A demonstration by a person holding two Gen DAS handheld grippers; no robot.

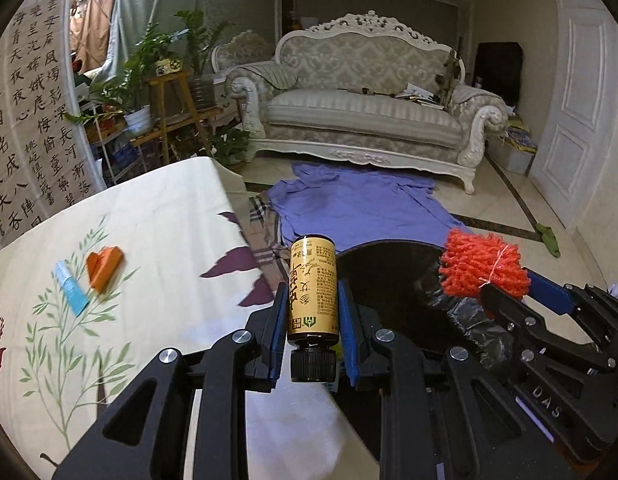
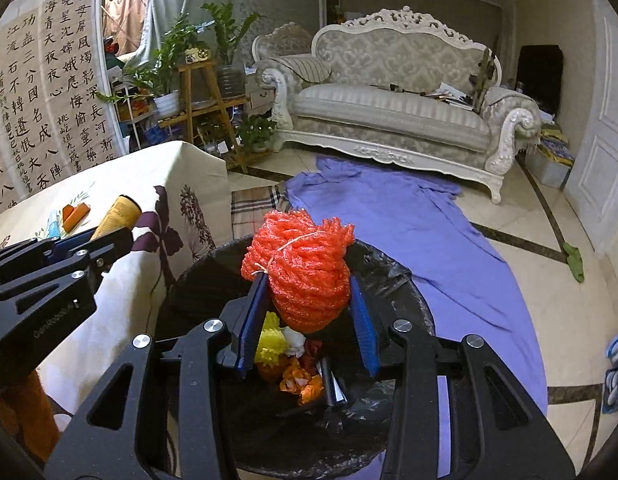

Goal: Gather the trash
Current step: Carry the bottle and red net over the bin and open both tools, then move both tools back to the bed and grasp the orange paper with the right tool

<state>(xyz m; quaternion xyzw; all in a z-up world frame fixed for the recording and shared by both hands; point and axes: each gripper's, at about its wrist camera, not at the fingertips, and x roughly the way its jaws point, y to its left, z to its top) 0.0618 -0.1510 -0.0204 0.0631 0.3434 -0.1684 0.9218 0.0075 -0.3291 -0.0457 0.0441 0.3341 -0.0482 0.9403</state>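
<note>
A small brown bottle (image 1: 312, 292) with a yellow label and black cap lies lengthwise between the blue pads of my left gripper (image 1: 311, 280), which is shut on it, beside the table's edge. My right gripper (image 2: 307, 280) is shut on a red foam net bundle (image 2: 301, 264), held above the black-lined trash bin (image 2: 405, 292). Yellow, orange and white scraps (image 2: 277, 340) lie inside the bin. In the right wrist view the left gripper (image 2: 105, 236) and the bottle (image 2: 121, 212) show at the left. On the table rest an orange folded paper (image 1: 105, 268) and a blue-white wrapper (image 1: 71, 288).
The table (image 1: 157, 216) with a floral cloth stands left of the bin. A purple sheet (image 2: 409, 216) covers the floor up to a carved sofa (image 2: 389, 108). Plant stands (image 2: 205, 96) stand behind the table. A green rag (image 2: 573, 262) lies near the white door.
</note>
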